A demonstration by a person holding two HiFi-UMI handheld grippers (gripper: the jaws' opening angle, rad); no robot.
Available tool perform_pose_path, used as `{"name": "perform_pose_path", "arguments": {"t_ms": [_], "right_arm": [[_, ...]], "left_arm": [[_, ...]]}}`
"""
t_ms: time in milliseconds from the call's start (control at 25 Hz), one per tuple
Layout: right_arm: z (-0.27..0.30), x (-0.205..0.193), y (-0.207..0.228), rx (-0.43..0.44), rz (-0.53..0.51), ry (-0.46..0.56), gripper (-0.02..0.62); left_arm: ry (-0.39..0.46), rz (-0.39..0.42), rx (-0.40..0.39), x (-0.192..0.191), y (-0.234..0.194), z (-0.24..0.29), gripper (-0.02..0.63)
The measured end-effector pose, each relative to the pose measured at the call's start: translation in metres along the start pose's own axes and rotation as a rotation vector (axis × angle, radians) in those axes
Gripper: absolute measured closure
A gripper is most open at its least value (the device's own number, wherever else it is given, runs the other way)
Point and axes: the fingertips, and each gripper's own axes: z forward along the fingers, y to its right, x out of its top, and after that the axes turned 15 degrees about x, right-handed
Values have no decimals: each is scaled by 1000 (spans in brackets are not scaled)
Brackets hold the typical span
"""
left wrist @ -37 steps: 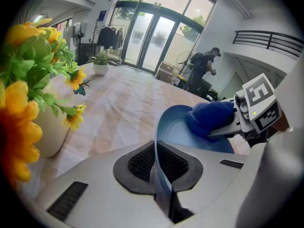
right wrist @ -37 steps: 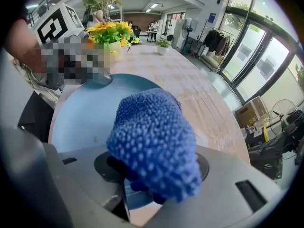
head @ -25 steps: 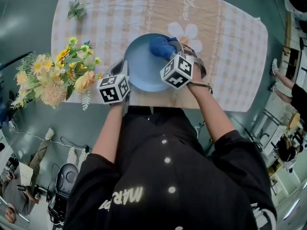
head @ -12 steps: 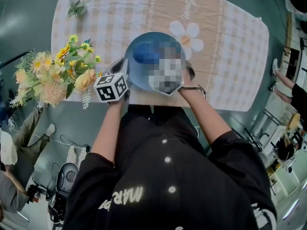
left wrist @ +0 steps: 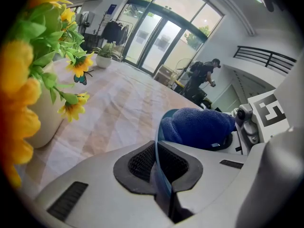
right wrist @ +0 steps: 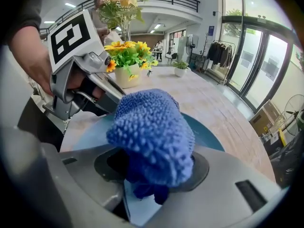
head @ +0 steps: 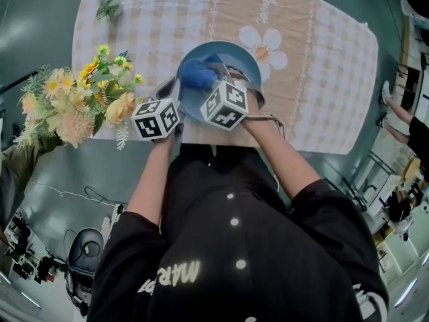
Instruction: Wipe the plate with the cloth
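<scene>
Head view: a table [head: 322,79] under a checked cloth cover carries a blue plate [head: 234,58] at the middle of its near edge. The left gripper [head: 175,92] bites the plate's left rim. The right gripper [head: 204,79] comes in from the near side, holding a bunched blue cloth [head: 196,74] over the left half of the plate. The cloth seems to rest on the plate, though the marker cube hides the contact. A bouquet [head: 74,102] stands at the table's left edge, and a small potted plant [head: 107,7] sits at the far left corner.

Left gripper view: the left gripper's [left wrist: 159,163] jaws are nearly together, clamped on the thin rim of the plate [left wrist: 162,186], which shows edge-on between the pads. Just beyond them lies the cloth [left wrist: 194,126], with the right gripper [left wrist: 259,122] at the right of it. Yellow flowers of the bouquet [left wrist: 28,75] and their pale vase [left wrist: 42,122] fill the left. Far off, a person [left wrist: 202,77] stands by the glass doors.

Right gripper view: the right gripper's [right wrist: 152,172] jaws are closed on the cloth [right wrist: 152,132], whose nubby wad bulges up over them. The plate [right wrist: 88,132] spreads beneath it. The left gripper [right wrist: 80,87], held in a hand [right wrist: 31,49], grips the plate's rim at the left. The bouquet [right wrist: 126,53] stands behind it.
</scene>
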Motion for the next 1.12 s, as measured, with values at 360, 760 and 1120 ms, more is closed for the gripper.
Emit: {"name": "perform_pose_path", "arguments": {"t_ms": [360, 760, 1120], "right_arm": [[4, -1, 1, -11, -32, -28, 399], [-8, -22, 1, 0, -45, -87, 399], [-21, -45, 0, -8, -46, -130, 399]], "left_arm": [[0, 17, 20, 0, -1, 1, 577], [-7, 33, 41, 0, -1, 1, 577], [-2, 40, 56, -1, 0, 1, 577]]}}
